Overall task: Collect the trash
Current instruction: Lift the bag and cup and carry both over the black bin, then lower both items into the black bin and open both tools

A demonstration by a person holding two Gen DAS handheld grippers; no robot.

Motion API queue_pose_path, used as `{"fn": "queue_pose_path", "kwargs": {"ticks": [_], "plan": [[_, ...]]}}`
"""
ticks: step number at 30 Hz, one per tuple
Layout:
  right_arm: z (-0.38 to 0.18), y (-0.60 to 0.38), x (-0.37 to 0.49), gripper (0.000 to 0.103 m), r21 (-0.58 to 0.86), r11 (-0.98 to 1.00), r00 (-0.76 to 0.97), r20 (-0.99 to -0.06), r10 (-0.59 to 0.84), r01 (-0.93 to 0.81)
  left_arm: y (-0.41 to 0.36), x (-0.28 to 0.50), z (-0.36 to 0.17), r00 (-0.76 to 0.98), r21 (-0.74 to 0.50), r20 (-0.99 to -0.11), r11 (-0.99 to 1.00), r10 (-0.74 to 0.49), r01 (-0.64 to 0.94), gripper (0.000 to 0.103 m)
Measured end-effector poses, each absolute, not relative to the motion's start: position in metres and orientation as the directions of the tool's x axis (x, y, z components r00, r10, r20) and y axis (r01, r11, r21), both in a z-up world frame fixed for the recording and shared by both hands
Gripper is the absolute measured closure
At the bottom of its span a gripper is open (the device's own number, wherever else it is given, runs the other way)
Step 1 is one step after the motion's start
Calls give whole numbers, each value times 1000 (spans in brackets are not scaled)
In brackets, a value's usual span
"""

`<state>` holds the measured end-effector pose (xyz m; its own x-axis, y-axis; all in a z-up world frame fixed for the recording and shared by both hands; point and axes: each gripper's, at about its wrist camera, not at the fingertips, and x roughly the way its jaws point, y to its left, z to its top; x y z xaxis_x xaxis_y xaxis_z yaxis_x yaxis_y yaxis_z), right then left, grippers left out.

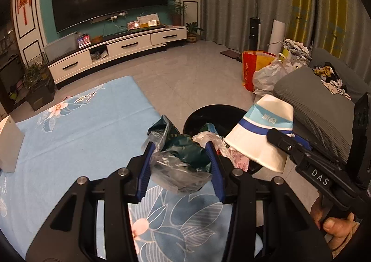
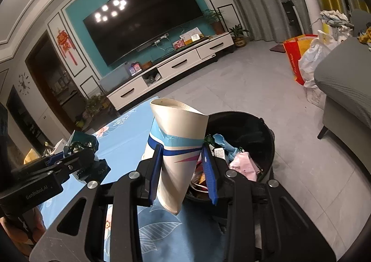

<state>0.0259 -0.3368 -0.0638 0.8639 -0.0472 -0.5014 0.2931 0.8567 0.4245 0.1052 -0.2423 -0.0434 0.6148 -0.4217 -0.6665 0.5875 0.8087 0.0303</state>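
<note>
Left tongs [image 1: 183, 164]: pinched on a crumpled wrapper bundle [image 1: 183, 157], dark green foil-like film mixed with clear plastic, held between the blue pads just short of the bin rim. The bundle is judged very light, soft and springy, with a slick surface; it is best taken across the thickest crumpled mass, as is done here, since a loose flap would probably slip out. Right tongs [image 2: 183, 167]: closed on a paper cup [image 2: 178, 146], white with a pale blue band, a dark blue stripe and a pink stroke, squashed flat at one end and held tilted beside the bin's near rim. The cup is judged light, thin-walled and easily crushed further; a hold across the flattened wall seems secure, and fragility matters little for waste. Black trash bin [image 2: 269, 141]: round, open-topped, standing on the grey tiled floor just beyond the table edge, already partly filled with pink, blue and white wrappers. Table [image 1: 76, 132]: covered with a light blue cloth printed with flowers. Beyond, well apart: a white TV cabinet [image 1: 120, 51] under a wall-mounted television, a grey sofa [image 1: 324, 109], and red and white bags [image 1: 262, 69] by the curtains.
</note>
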Motion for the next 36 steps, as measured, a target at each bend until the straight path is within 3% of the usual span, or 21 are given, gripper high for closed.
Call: {"fn": "queue_pose_path", "kwargs": {"ticks": [26, 36], "plan": [[-106, -387, 36, 68, 437, 802, 817, -567, -104, 406, -309, 145, -82, 505, -19, -723, 744, -471, 668, 57], [-118, -396, 56, 68, 375, 820, 792, -594, -145, 431, -336, 163, -105, 470, -10, -752, 721, -462, 693, 57]]}}
